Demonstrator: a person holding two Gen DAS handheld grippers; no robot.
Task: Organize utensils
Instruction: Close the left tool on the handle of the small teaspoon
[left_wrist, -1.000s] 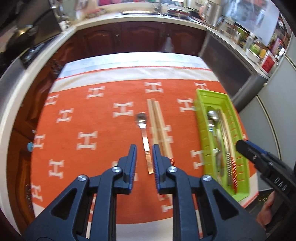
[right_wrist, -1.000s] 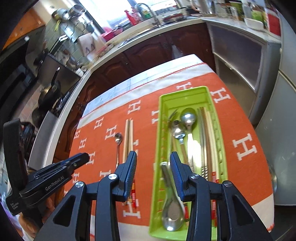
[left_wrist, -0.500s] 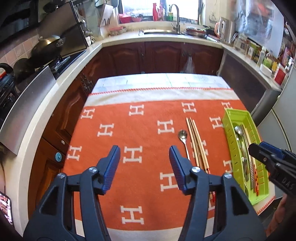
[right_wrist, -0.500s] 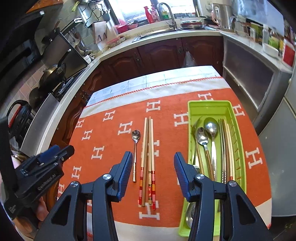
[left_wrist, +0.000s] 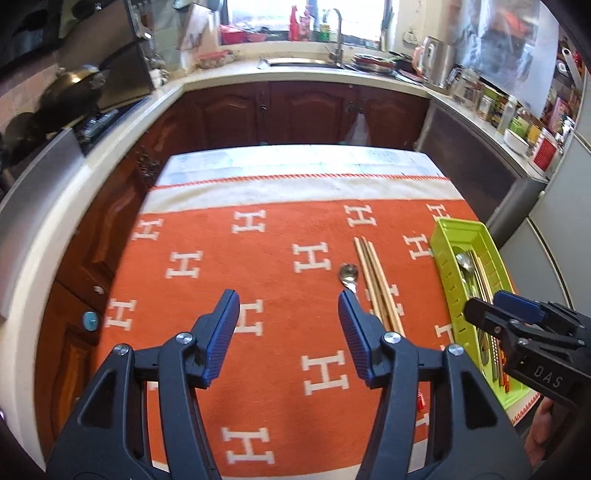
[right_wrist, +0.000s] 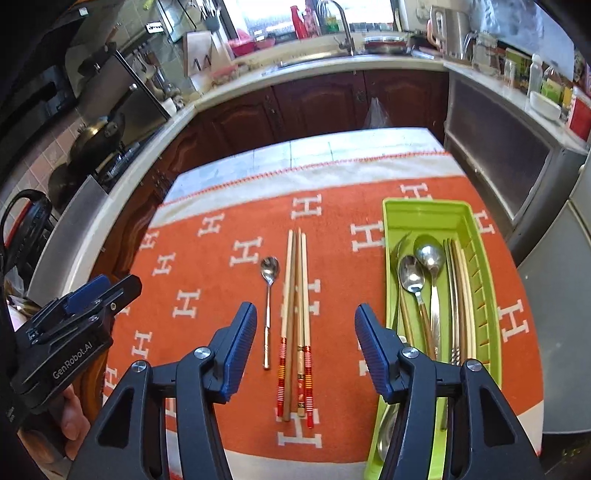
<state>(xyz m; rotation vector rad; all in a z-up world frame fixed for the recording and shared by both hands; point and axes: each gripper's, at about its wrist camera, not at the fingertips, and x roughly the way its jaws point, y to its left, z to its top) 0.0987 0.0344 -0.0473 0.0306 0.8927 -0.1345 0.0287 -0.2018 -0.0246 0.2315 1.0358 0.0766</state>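
A small metal spoon lies on the orange cloth, with a bundle of wooden chopsticks just right of it. A green utensil tray at the right holds spoons, a fork and chopsticks. My right gripper is open and empty, held above the near ends of the chopsticks. My left gripper is open and empty above the cloth, left of the spoon and chopsticks. The tray shows at the right in the left wrist view.
The cloth covers a small table with tiled top at the far end. Dark wooden cabinets and a counter with sink lie beyond. A stove with pans is at the left, a grey cabinet at the right.
Both grippers have risen and pulled back from the table and opened wide. The left gripper shifted left, away from the spoon. The utensils have not moved.
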